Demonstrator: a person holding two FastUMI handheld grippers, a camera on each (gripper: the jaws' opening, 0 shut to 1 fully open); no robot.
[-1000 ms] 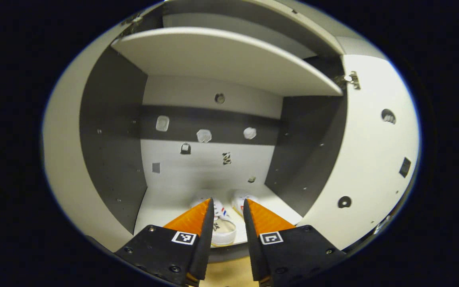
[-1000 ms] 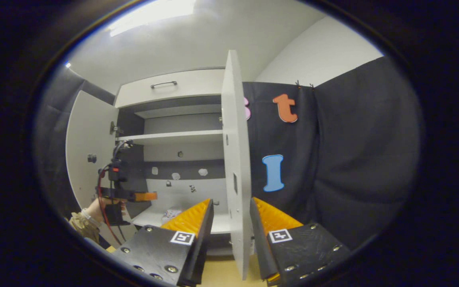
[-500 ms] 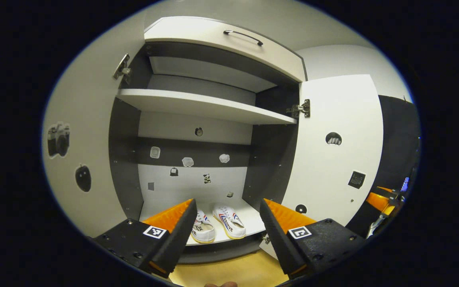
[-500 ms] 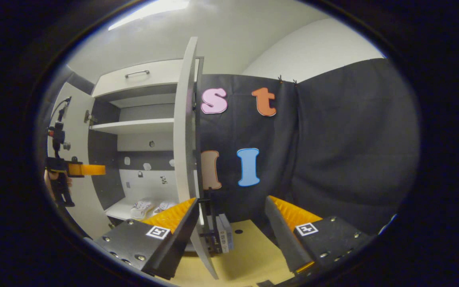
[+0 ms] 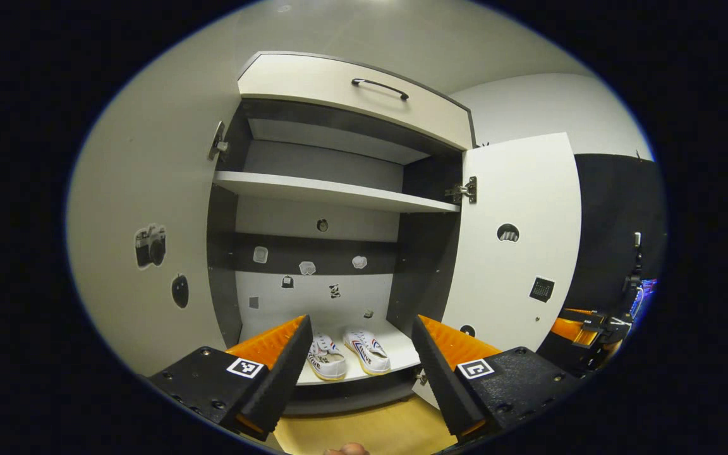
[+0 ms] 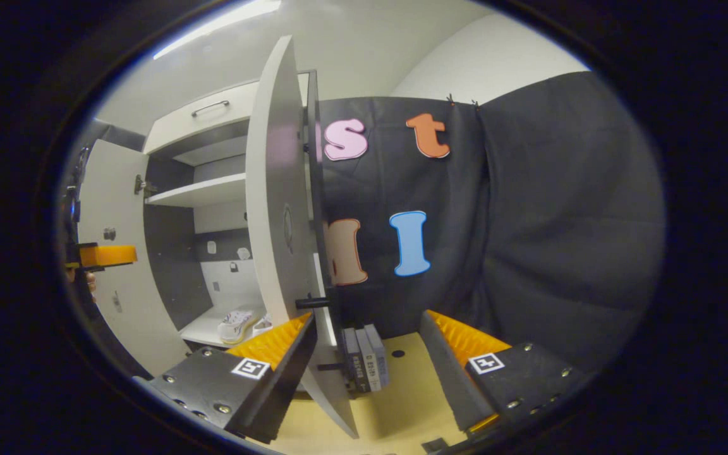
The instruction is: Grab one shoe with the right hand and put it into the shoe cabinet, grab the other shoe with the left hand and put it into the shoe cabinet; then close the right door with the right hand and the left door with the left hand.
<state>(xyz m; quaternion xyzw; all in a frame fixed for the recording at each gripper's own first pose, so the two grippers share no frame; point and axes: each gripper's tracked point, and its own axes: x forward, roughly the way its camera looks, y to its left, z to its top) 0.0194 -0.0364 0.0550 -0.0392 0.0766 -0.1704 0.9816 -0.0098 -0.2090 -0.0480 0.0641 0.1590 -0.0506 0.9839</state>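
Note:
Two white shoes (image 5: 327, 361) (image 5: 368, 351) lie side by side on the cabinet's bottom shelf (image 5: 402, 354). My left gripper (image 5: 361, 322) is open and empty, held back from the cabinet's front. The left door (image 5: 149, 189) and right door (image 5: 515, 234) stand wide open. Farther off at the right is the right gripper (image 5: 576, 327). In the right gripper view the right door (image 6: 275, 208) is seen nearly edge-on, its dark handle (image 6: 311, 302) on the outer face. My right gripper (image 6: 367, 316) is open, the door's lower edge between its fingers, untouched. The shoes (image 6: 237, 319) and the left gripper (image 6: 103, 254) show beyond.
An upper shelf (image 5: 332, 189) and a drawer with a dark handle (image 5: 380, 88) sit above the shoes. Several grey books (image 6: 365, 359) stand on the yellow floor (image 6: 402, 404) behind the right door. Black cloth hangs to the right of the cabinet.
My left gripper has opened and drawn back from the shoes, which stay on the shelf. My right gripper has opened wider and swung right, round to the right door's outer side.

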